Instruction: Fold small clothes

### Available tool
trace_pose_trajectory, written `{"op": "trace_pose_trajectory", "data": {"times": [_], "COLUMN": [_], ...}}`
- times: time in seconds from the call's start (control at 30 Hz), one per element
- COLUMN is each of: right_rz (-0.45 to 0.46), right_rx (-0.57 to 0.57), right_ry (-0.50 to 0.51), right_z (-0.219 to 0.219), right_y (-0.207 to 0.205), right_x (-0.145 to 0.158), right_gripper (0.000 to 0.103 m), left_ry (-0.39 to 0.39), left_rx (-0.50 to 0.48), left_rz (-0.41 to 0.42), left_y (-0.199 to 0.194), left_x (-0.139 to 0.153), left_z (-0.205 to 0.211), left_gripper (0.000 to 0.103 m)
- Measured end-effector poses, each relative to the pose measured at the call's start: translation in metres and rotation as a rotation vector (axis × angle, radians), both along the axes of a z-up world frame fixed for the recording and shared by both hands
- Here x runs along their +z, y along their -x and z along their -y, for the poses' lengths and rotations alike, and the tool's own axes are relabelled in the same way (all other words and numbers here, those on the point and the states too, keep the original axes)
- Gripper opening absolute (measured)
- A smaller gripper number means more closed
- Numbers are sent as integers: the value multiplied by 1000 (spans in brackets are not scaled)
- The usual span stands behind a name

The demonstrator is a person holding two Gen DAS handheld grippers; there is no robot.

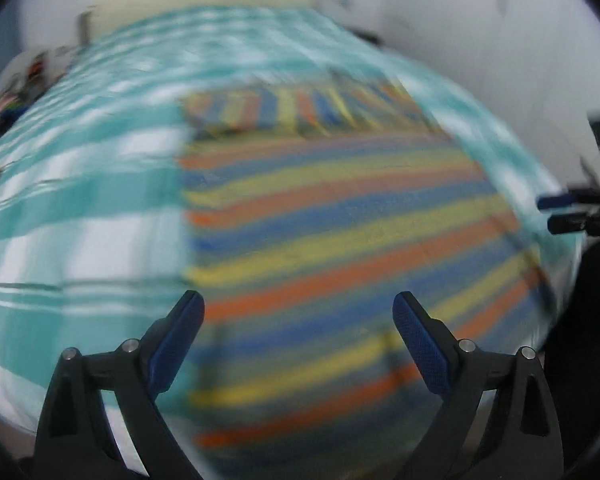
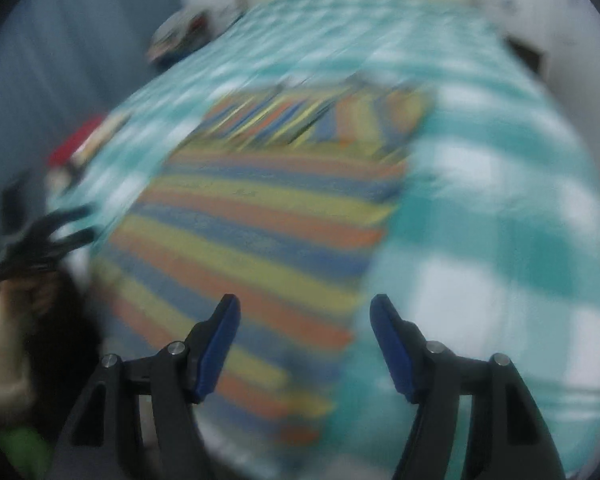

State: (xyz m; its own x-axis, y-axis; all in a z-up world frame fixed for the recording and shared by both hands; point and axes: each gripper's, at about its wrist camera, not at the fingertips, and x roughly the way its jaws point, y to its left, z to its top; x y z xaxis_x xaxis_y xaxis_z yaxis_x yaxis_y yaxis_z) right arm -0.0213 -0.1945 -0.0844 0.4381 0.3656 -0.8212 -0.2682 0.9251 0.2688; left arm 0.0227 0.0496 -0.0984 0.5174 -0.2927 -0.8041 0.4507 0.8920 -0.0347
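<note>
A striped garment [image 1: 332,232] in orange, yellow and blue lies flat on a teal and white checked bedcover [image 1: 80,200]. Its far part is folded over, with stripes running the other way. My left gripper [image 1: 298,304] is open and empty above the garment's near left part. My right gripper [image 2: 305,308] is open and empty above the garment's [image 2: 252,224] near right edge. Each gripper shows in the other's view: the right one [image 1: 560,212] at the far right, the left one [image 2: 72,224] at the far left. Both views are blurred by motion.
The bedcover [image 2: 500,220] spreads wide around the garment. A pile of clothes [image 1: 16,92] sits at the bed's far left corner. A red and white item [image 2: 80,148] lies at the bed's left edge. A pale headboard [image 1: 204,4] and white wall stand behind.
</note>
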Motion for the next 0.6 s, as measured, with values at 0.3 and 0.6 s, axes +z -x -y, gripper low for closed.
{"op": "trace_pose_trajectory", "data": {"times": [0.3,0.6], "right_rz": [-231,-292], "right_rx": [54,-29], "right_ry": [48,81], "right_z": [-9,33], "right_y": [51,82], "right_x": [-78,-68], "right_gripper": [59,61], "left_ry": [-226,-12], "left_rx": [29,224], "left_rz": [-77,-98], "left_y": [32,35], "left_x": [-29,10], "left_z": [-10,-82], "left_gripper": [99,98]}}
